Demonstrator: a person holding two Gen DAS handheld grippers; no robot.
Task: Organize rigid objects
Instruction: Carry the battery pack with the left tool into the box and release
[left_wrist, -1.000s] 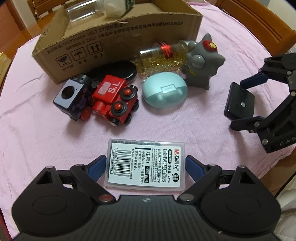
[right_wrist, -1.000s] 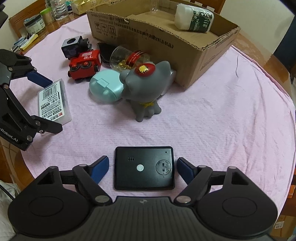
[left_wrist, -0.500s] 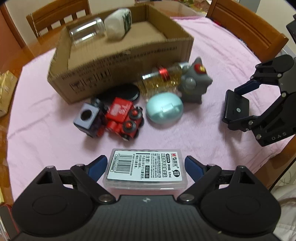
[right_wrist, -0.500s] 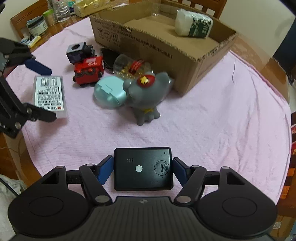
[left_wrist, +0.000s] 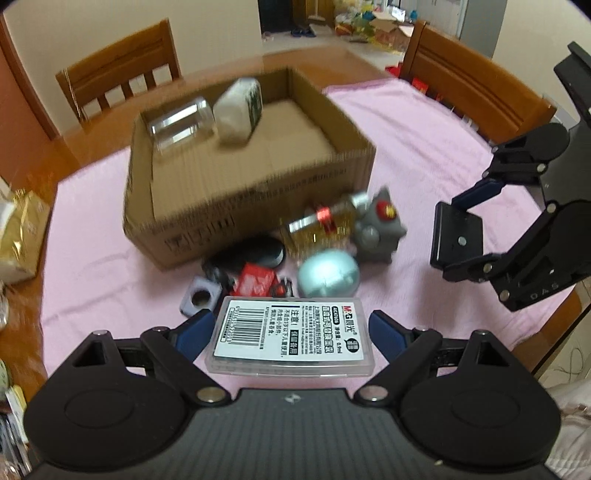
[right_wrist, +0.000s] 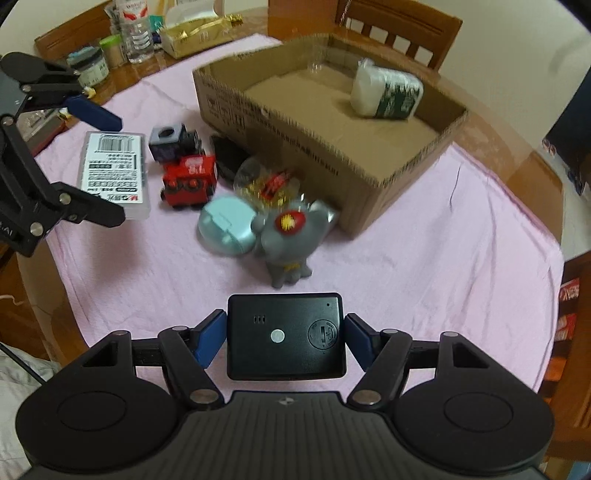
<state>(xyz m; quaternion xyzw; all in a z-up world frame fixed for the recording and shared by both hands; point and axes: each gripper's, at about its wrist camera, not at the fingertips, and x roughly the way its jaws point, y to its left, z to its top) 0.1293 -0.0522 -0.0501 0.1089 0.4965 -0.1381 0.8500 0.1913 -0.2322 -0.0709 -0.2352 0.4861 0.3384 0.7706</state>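
Two bottles (left_wrist: 207, 118) already lie in the cardboard box (left_wrist: 251, 192); the left claw (left_wrist: 291, 332) is clamped on a clear case (left_wrist: 291, 338), the right claw (right_wrist: 284, 336) on a black device (right_wrist: 284, 336), both above the table (right_wrist: 424, 258), where five things (right_wrist: 236, 192) wait.

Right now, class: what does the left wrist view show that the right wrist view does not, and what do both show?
Only the left wrist view: a clear jar lying in the cardboard box, and a doorway behind the chairs. Only the right wrist view: bottles and tubs on the bare wood beyond the pink cloth. Both: the box, the white bottle inside it, the red toy train, the grey figurine, the clear plastic case in the left gripper and the black device in the right gripper.
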